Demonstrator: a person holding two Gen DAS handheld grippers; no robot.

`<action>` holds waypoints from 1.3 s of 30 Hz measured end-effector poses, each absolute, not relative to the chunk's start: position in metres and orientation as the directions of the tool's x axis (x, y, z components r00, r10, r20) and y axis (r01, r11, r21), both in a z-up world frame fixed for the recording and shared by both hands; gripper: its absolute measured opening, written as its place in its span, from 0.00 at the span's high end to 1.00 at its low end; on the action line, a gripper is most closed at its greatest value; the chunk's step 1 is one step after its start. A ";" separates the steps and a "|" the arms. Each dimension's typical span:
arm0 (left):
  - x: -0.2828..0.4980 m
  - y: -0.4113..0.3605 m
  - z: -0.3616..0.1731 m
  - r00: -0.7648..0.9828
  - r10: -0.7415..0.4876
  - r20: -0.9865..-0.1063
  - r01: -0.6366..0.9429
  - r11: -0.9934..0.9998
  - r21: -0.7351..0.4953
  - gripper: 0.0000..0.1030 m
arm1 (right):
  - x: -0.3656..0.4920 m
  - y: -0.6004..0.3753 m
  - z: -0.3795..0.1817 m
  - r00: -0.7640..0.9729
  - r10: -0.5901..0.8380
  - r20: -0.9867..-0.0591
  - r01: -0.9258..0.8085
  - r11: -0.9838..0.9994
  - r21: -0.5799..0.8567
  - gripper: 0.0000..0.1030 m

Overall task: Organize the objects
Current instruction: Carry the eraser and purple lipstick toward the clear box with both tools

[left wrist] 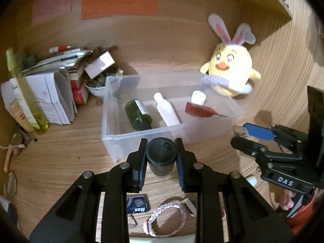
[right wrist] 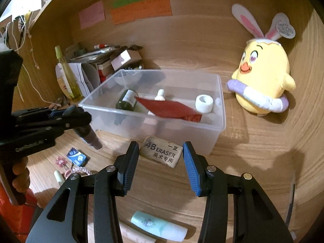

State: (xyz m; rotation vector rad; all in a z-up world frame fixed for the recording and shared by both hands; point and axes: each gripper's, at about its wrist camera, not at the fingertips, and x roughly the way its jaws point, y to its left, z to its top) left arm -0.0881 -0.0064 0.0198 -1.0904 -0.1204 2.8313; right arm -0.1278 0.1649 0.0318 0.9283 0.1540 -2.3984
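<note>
Left wrist view: my left gripper [left wrist: 161,151] is clamped on a small dark bottle with a black cap [left wrist: 161,156], held just in front of the near wall of the clear plastic bin [left wrist: 113,109]. The bin rests on a wood-grain desk [left wrist: 66,147] enclosed by wooden back and side panels. Inside it lie a green glass bottle [left wrist: 138,114], a pale pink bottle [left wrist: 167,110], a dark red pouch [left wrist: 199,110] and a white tape roll [left wrist: 198,98]. A yellow chick plush with rabbit ears [left wrist: 230,64] sits behind the bin's right corner. Papers and boxes [left wrist: 52,93] are stacked at the left, beside a yellow-green spray bottle [left wrist: 24,93]. Orange, green and pink notes [left wrist: 119,6] are stuck to the back panel. A braided pink bracelet [left wrist: 166,218] and a small blue card [left wrist: 137,204] lie beneath my fingers. My right gripper [left wrist: 245,135] enters from the right.

Right wrist view: my right gripper [right wrist: 161,158] stands with its jaws apart, either side of a 4B eraser [right wrist: 161,154] lying on the desk [right wrist: 253,141] against the bin [right wrist: 219,125]. My left gripper [right wrist: 81,117] holds the dark bottle [right wrist: 91,137] at the bin's left corner. A pale blue tube [right wrist: 158,225] lies near the frame bottom.
</note>
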 end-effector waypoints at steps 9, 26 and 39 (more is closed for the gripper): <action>-0.082 -0.019 0.043 -0.779 0.135 -0.612 -0.049 -0.987 -0.154 0.75 | -0.135 0.167 0.049 -0.641 -0.466 -0.610 0.527 -0.845 0.091 0.59; -0.097 -0.044 0.077 -0.839 0.116 -0.531 -0.002 -0.978 -0.210 0.75 | -0.171 0.167 0.068 -0.692 -0.441 -0.571 0.496 -0.866 0.066 0.59; -0.137 -0.056 0.047 -0.803 0.105 -0.587 0.037 -0.974 -0.225 0.75 | -0.204 0.166 0.038 -0.660 -0.384 -0.645 0.456 -0.888 0.061 0.60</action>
